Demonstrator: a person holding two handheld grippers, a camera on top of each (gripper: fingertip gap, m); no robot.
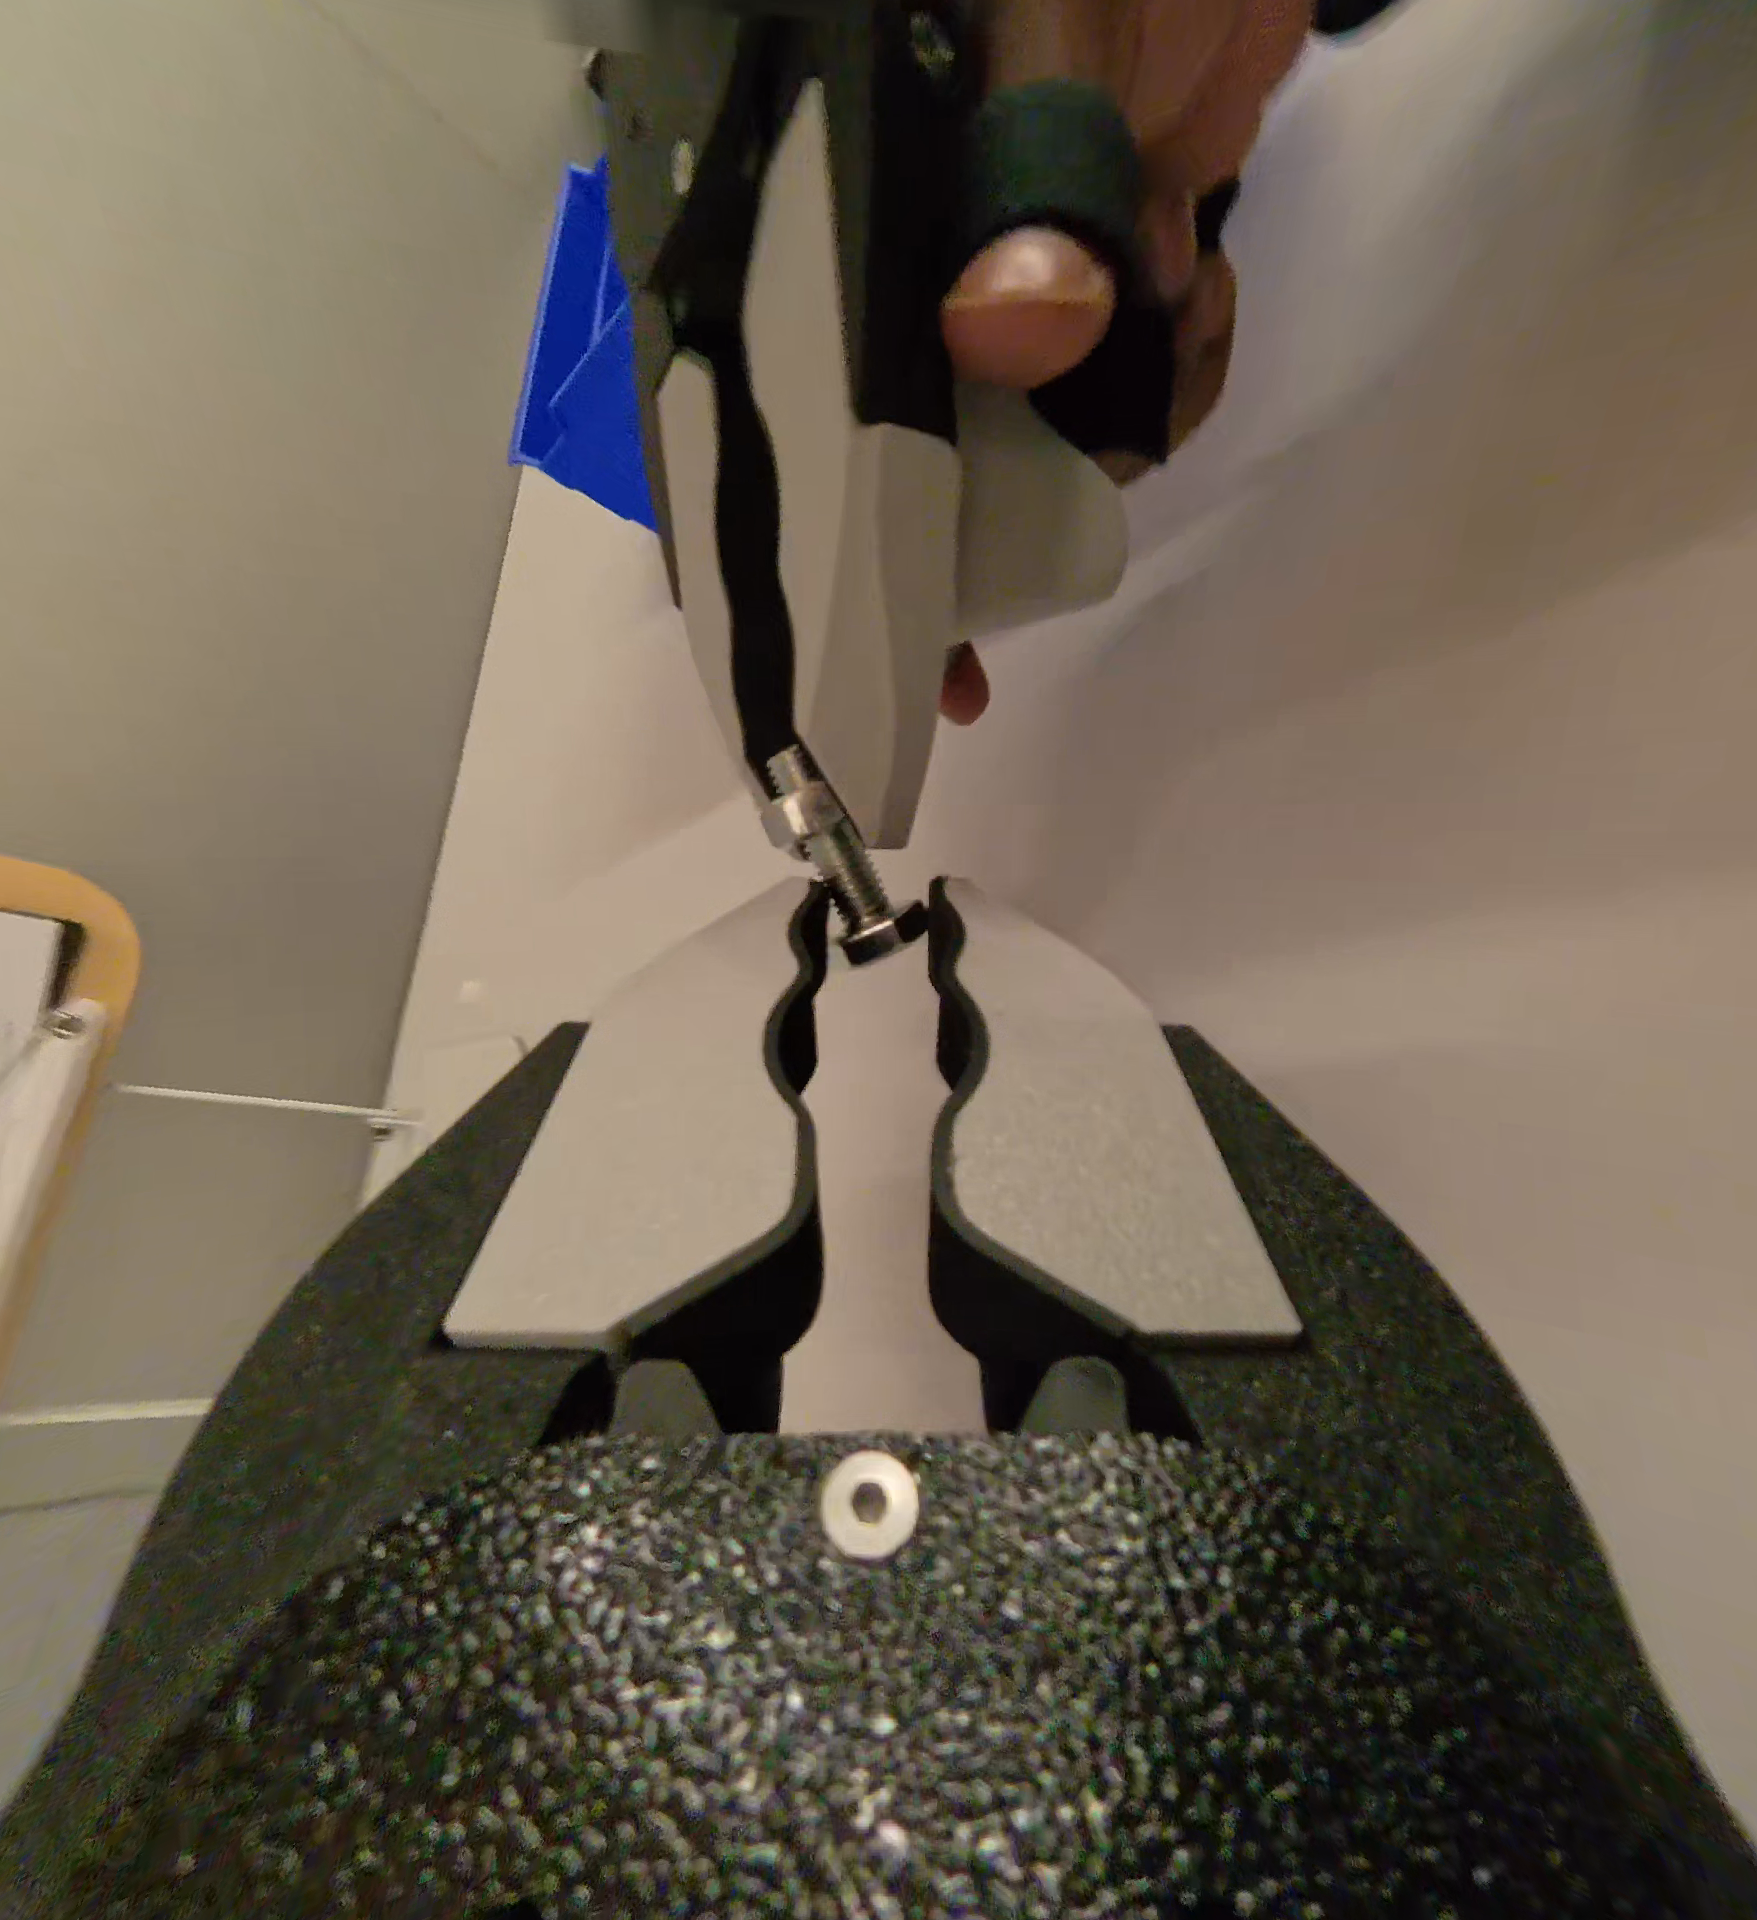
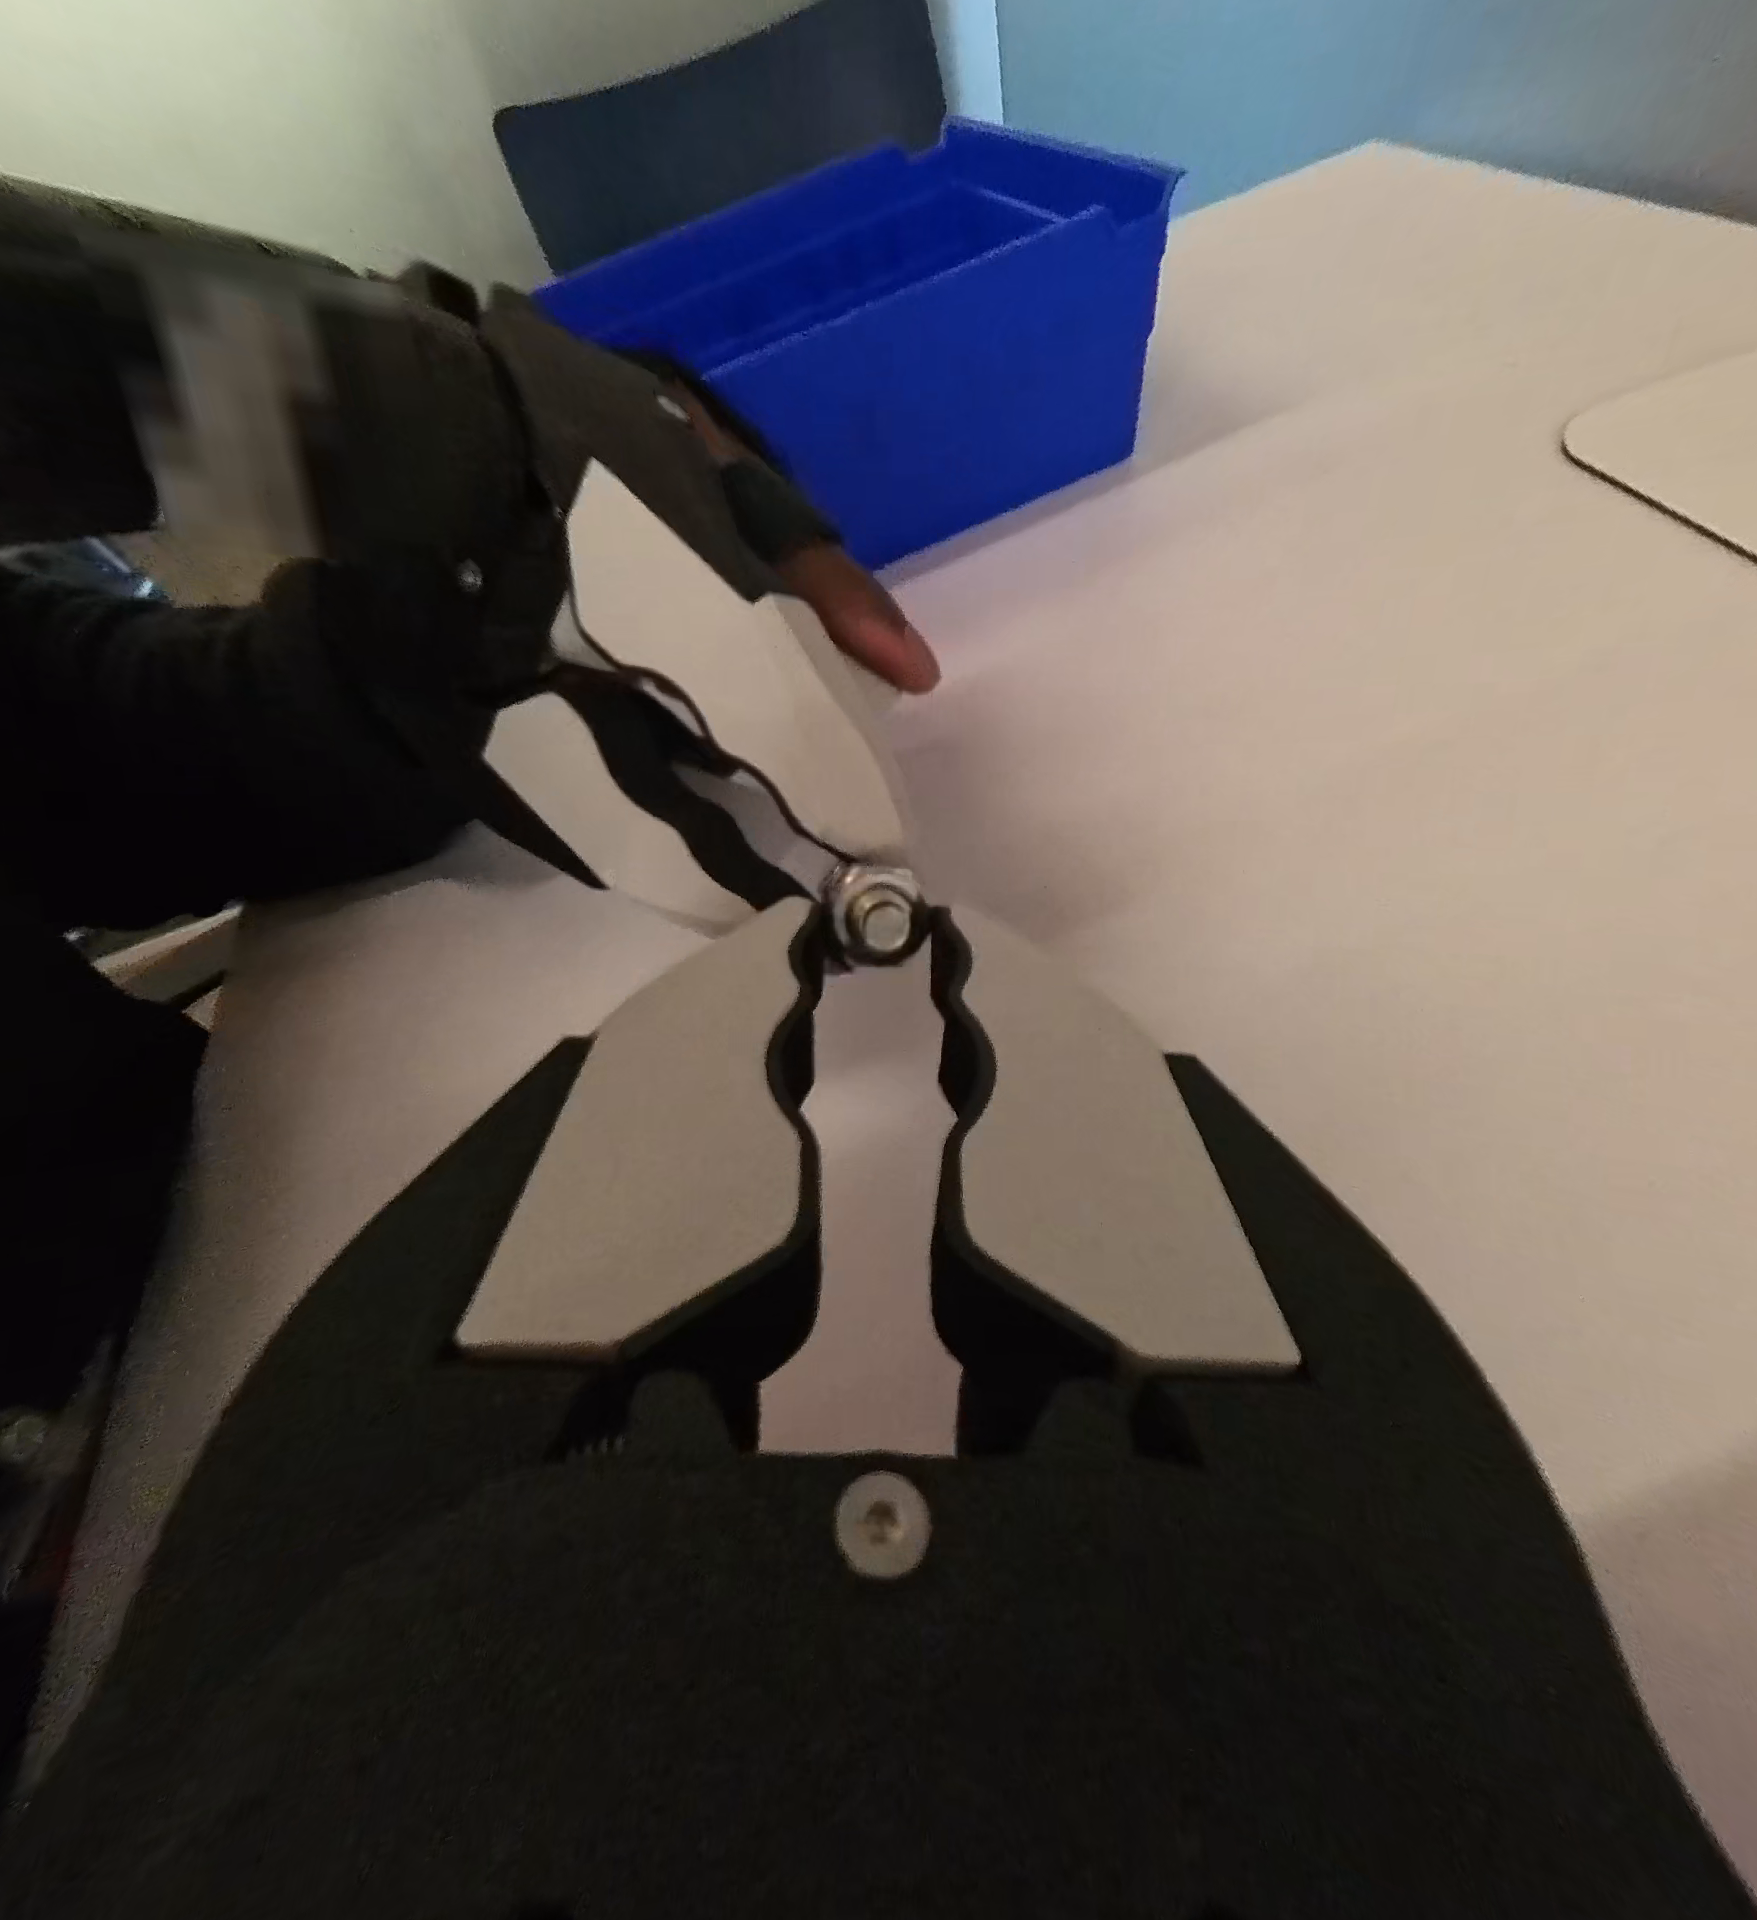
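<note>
Gripping unmarked bolt [image 1: 858, 904], nut [image 1: 801, 810], no writing

Blue bin [image 2: 915, 343] sitting on white table [image 2: 1373, 831], open top, inner dividers showing. Dark chair back [image 2: 708, 135] standing behind it. Pale mat [image 2: 1726, 468] lying at right table edge. Wood-framed board [image 1: 12, 1091] with papers showing at left, by grey wall [image 1: 209, 520].

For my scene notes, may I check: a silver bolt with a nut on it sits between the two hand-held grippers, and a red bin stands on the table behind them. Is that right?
Not quite: the bin is blue, not red, as the right wrist view shows. The rest holds: a silver bolt with a nut on it sits between the left hand-held gripper and the right hand-held gripper, and the bin stands on the table behind them.
</note>
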